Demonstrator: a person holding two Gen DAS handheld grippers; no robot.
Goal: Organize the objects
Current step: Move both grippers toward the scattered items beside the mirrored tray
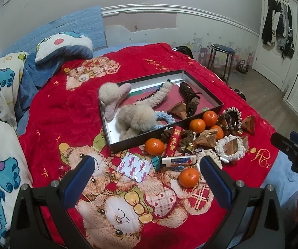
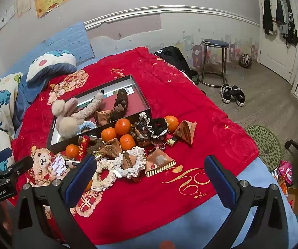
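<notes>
Objects piled on red blanket (image 2: 190, 95) beside black tray (image 1: 115, 145): tangerines, scrunchies, paper packets. Single tangerine (image 1: 189, 178) seen lying just ahead of left gripper (image 1: 146, 172), jaws spread wide, nothing held or touched. Right gripper (image 2: 151, 172) likewise wide apart, empty, white crochet scrunchie (image 2: 131, 161) near its left finger. Plush toy (image 1: 134, 118) and brown scrunchie (image 1: 188, 97) lodged in tray. Beyond bed: stool (image 2: 215, 43), shoes (image 2: 232, 94), wood floor, white door (image 2: 277, 31).
</notes>
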